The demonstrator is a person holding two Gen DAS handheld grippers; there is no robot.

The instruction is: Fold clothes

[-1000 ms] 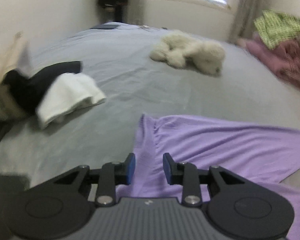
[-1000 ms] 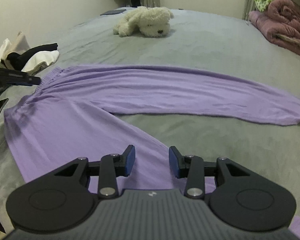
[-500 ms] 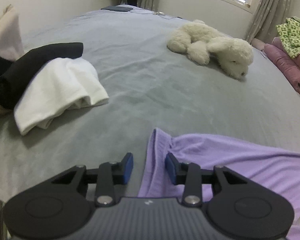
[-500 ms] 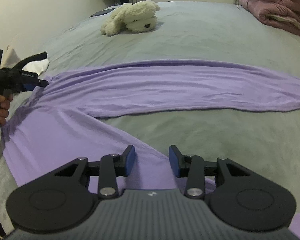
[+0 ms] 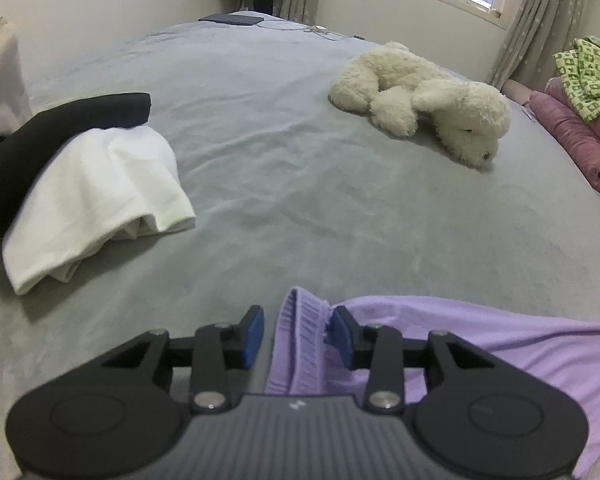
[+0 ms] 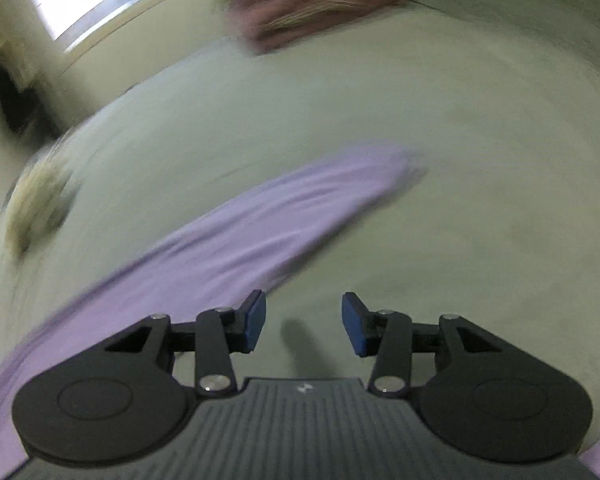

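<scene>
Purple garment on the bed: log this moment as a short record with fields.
garment: purple garment, spread flat on grey bed
left gripper: opening, ribbed hem between its fingers, not pinched
right gripper: opening, nothing between its fingers, bare sheet below
right view: blurred
other laundry: white garment and black garment, at left
also on bed: plush dog

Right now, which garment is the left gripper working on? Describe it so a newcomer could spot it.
On the grey bed, look at the near edge, below the plush dog. The purple garment lies there, its ribbed hem between the opening left gripper. It is the only purple piece; its neighbours are white and black.
</scene>
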